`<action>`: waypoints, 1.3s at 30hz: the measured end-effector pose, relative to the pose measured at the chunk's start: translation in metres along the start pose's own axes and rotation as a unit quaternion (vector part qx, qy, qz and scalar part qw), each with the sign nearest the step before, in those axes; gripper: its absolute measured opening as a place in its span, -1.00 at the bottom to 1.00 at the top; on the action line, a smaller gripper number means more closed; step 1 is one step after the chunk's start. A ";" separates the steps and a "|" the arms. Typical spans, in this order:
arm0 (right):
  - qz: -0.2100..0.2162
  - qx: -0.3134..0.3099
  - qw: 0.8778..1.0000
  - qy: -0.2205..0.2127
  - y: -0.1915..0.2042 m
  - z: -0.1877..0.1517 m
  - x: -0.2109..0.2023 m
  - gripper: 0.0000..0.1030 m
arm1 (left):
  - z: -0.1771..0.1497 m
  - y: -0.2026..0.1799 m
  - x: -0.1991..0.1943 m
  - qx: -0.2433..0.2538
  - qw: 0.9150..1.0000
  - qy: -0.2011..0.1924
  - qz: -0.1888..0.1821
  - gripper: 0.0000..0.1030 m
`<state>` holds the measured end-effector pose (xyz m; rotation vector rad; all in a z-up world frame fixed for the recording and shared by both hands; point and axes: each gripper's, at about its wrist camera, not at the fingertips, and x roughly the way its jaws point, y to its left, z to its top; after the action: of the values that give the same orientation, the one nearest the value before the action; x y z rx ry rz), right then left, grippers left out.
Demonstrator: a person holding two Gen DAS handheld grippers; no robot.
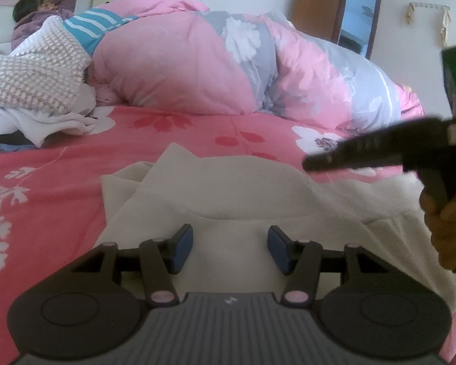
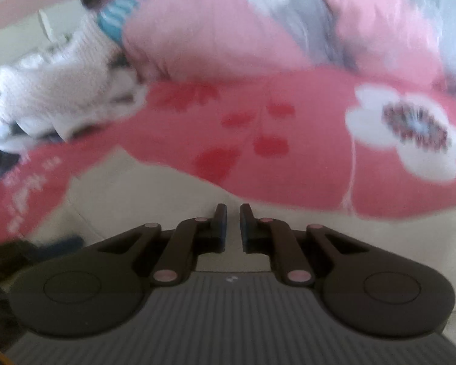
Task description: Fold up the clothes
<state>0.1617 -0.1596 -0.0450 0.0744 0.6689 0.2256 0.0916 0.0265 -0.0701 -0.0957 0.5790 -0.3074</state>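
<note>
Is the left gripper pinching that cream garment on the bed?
Apart. The left wrist view shows the left gripper open, cream garment showing plainly between its blue pads, neither pressing it.

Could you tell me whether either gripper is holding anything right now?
Nothing is held: the left gripper stands open above the cream garment, and the right gripper, nearly closed, has nothing between its fingers.

Home bedroom. Bed [image 1: 60,182] with pink floral sheet; bunched pink-and-grey floral duvet [image 1: 228,57] on it. Person [image 1: 42,9] lies at the head end under a knitted blanket [image 1: 30,70]. Pale garment [image 1: 228,200] spread on sheet. Brown door [image 1: 316,9] and wall hooks [image 1: 428,7] behind.
</note>
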 end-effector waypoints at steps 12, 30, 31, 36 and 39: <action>0.062 -0.023 0.998 0.022 0.035 0.002 0.014 -0.80 | -0.001 0.013 -0.015 -0.010 1.000 -0.015 0.010 0.07; 0.148 -0.083 0.982 0.079 0.088 0.012 0.085 -0.80 | -0.008 0.026 -0.030 -0.028 0.999 -0.004 0.019 0.07; 0.152 -0.072 0.983 0.079 0.085 0.011 0.086 -0.80 | -0.008 0.027 -0.031 -0.029 0.999 -0.003 0.020 0.07; 0.149 -0.037 0.986 0.066 0.070 0.017 0.064 -0.79 | -0.006 0.029 -0.039 -0.034 0.999 -0.009 0.025 0.08; 0.138 -0.012 0.990 0.016 0.047 0.019 0.014 -0.79 | -0.004 0.029 -0.042 -0.035 0.999 -0.013 0.030 0.09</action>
<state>0.1754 -0.1111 -0.0316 0.1402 0.6867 0.5018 0.0636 0.0674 -0.0567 -0.1499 0.5656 -0.2264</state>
